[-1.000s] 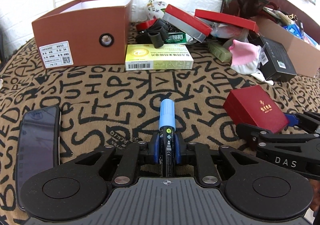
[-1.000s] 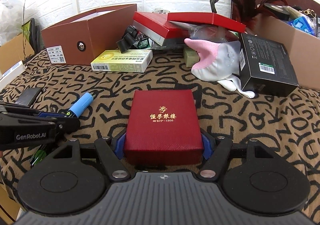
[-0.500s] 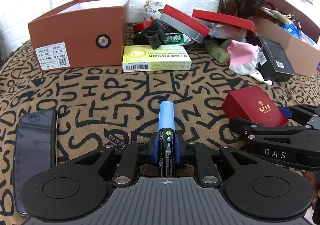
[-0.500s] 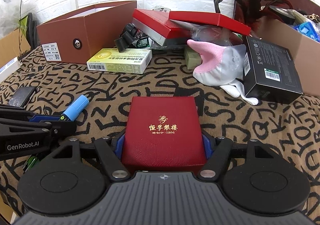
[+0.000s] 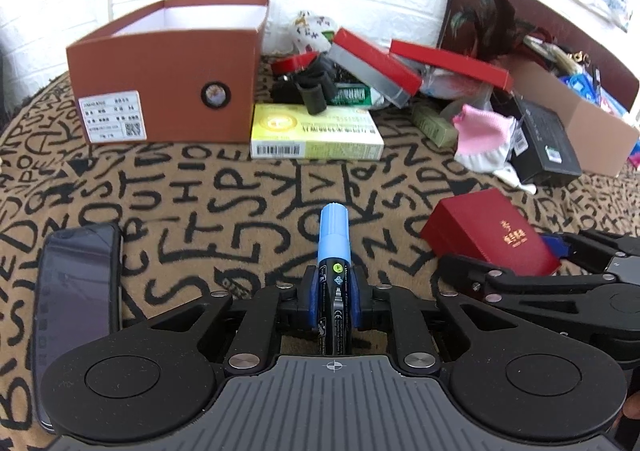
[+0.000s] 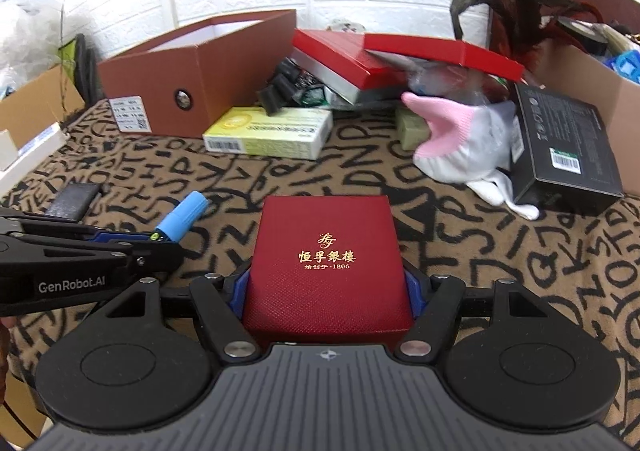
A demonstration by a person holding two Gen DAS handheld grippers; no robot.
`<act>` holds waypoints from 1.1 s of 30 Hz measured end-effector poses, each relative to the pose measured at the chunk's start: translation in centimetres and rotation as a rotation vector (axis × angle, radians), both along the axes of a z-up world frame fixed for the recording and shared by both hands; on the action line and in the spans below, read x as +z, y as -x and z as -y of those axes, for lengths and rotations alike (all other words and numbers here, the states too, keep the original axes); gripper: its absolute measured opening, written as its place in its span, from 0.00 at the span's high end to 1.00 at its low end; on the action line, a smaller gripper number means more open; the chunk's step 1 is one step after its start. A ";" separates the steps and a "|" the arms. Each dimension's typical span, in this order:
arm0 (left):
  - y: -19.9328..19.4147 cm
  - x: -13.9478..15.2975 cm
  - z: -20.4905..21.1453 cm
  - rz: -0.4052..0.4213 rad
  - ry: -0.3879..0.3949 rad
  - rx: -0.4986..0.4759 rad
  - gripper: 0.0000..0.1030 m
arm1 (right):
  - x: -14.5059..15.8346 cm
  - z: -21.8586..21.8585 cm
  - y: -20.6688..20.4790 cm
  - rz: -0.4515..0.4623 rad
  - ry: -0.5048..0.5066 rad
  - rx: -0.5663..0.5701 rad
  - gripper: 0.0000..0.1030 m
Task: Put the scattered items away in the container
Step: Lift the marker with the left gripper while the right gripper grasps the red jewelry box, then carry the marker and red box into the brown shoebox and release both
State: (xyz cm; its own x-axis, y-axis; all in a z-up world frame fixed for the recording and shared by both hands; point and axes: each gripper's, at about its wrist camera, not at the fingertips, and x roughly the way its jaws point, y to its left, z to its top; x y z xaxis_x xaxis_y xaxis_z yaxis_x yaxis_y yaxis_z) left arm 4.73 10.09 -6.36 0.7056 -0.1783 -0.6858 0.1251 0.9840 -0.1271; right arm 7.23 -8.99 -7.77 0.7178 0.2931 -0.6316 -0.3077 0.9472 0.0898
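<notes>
Both pickups are in hand at once, with the open brown shoebox (image 5: 168, 71) as the landmark and, by my reading, the container. The left gripper (image 5: 334, 291) has its jaws closing on the blue-capped marker (image 5: 334, 235), which lies between the blue pads with its cap pointing toward the shoebox, well short of it over the lettered cloth (image 5: 180, 191). The right gripper (image 6: 326, 291) stands wide and clamps the red gift box (image 6: 326, 255) by its two sides, further from the shoebox than the marker and off to its right. The grasping step looks nearly finished; nothing has been carried over yet. Next, each item needs lifting clear of the cloth, then carrying over the shoebox's near wall, past the yellow-green carton (image 5: 316, 131) just beside it, before release inside.
</notes>
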 end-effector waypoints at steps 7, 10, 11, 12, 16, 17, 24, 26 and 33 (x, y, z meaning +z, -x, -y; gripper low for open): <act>-0.7 3.0 -1.3 0.064 -0.001 0.015 0.88 | 2.1 -1.6 -1.1 0.028 -0.029 0.062 0.28; -1.4 4.7 -2.1 0.095 0.000 0.022 0.88 | 3.8 -2.4 -2.0 0.061 -0.053 0.092 0.28; -1.6 5.3 -2.4 0.108 -0.003 0.029 0.88 | 4.5 -2.7 -2.4 0.069 -0.066 0.104 0.28; -1.9 6.0 -2.8 0.123 -0.002 0.034 0.88 | 5.2 -3.0 -2.8 0.078 -0.078 0.116 0.28; -3.5 8.7 -4.7 0.172 0.020 0.061 0.88 | 8.0 -4.8 -5.0 0.133 -0.072 0.166 0.28; -4.0 9.4 -5.2 0.186 0.015 0.070 0.88 | 8.7 -5.3 -5.5 0.147 -0.065 0.178 0.28; -9.3 13.3 -8.0 0.239 -0.038 0.168 0.88 | 11.7 -10.1 -10.8 0.208 0.019 0.246 0.28; -11.3 14.0 -8.8 0.236 -0.046 0.191 0.88 | 12.3 -11.6 -12.4 0.220 0.047 0.271 0.28; -18.0 13.2 -12.1 0.156 -0.028 0.208 0.88 | 11.5 -17.0 -17.6 0.200 0.170 0.342 0.28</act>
State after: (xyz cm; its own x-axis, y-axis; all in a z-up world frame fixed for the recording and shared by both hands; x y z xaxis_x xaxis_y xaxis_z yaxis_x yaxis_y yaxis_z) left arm 22.76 22.16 6.82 0.8230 -0.0006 -0.5680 -0.0642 0.9935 -0.0941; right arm 24.82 8.05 3.76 0.7110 0.4389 -0.5494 -0.6018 0.7840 -0.1524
